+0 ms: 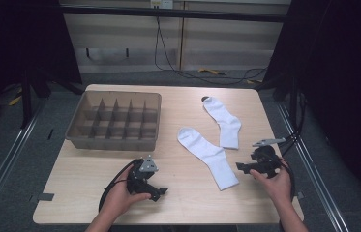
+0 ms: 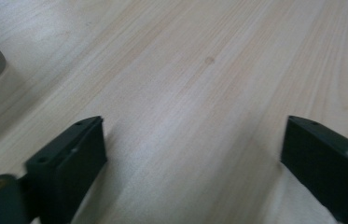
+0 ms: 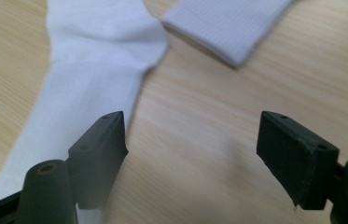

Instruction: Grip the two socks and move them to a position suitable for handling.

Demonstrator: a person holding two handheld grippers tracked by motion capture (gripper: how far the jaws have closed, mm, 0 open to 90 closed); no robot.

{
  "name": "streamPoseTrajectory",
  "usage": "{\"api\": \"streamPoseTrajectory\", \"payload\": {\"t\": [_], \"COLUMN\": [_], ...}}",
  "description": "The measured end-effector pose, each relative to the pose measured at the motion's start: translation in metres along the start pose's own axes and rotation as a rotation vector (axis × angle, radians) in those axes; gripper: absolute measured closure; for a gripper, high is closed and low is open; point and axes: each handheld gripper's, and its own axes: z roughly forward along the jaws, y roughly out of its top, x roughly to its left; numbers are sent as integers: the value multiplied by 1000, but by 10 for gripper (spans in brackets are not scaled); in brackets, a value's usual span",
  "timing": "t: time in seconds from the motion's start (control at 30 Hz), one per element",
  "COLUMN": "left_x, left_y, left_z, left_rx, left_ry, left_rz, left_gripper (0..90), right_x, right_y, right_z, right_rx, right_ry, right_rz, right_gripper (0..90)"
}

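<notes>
Near the table's [image 1: 86, 193] front edge both grippers, left [image 1: 161, 192] and right [image 1: 240, 166], stand wide and empty, so the right should slide low onto the nearer white sock [image 1: 207, 155], mid-table, beside the farther sock [image 1: 222, 122], with the divided tray [image 1: 115, 140] toward the far-left corner.

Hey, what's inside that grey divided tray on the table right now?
The grey divided tray looks empty: the compartments facing the high view show bare bottoms. Its near wall hides the floor of the front row, so something small there cannot be ruled out. Both white socks lie outside it.
</notes>
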Motion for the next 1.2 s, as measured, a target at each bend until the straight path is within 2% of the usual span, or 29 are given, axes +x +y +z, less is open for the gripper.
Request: {"api": "streamPoseTrajectory", "payload": {"t": [0.03,0.07,0.1,0.17,0.23,0.27,0.33,0.37,0.47,0.53,0.6,0.7,0.8,0.83,0.93,0.97,1.0,1.07,1.13,1.2], "left_x": [0,0,0,0,0,2,3,3,6,7,9,11,13,13,14,15,15,14,14,14], "left_y": [0,1,1,2,2,2,2,1,-2,-4,-6,-8,-11,-11,-12,-12,-12,-12,-12,-11], "left_z": [0,-2,-3,-7,-12,-17,-19,-21,-27,-30,-33,-37,-40,-41,-43,-42,-42,-41,-42,-42], "left_rx": [0,0,2,22,28,25,20,20,36,37,40,43,40,37,36,43,43,53,56,46], "left_ry": [0,-9,-14,-18,-10,-11,-12,-11,4,13,19,24,34,36,43,46,46,52,46,52], "left_rz": [0,-11,-32,-42,-50,-76,-85,-99,-102,-109,-126,-137,-147,-148,-151,-148,-148,-146,-145,-147], "left_gripper": [156,156,185,171,185,186,186,187,190,194,195,195,197,199,202,202,206,209,209,209], "right_x": [6,6,12,28,36,39,43,46,52,56,60,63,64,64,65,64,64,65,66,66], "right_y": [7,7,14,34,44,49,54,58,70,81,86,89,92,92,92,95,95,97,97,98], "right_z": [1,1,3,12,18,22,26,30,42,54,62,69,81,84,87,86,86,85,83,80], "right_rx": [11,11,19,34,48,52,61,68,98,100,117,126,153,168,167,188,188,215,207,197], "right_ry": [3,3,8,34,64,74,73,64,58,65,66,65,41,38,28,29,29,32,58,65], "right_rz": [-25,-25,-47,-87,-91,-96,-103,-122,-152,-143,-128,-131,-118,-109,-108,-116,-116,-129,-144,-135], "right_gripper": [260,260,279,309,348,359,365,378,384,390,402,412,446,490,543,662,662,791,870,875]}}
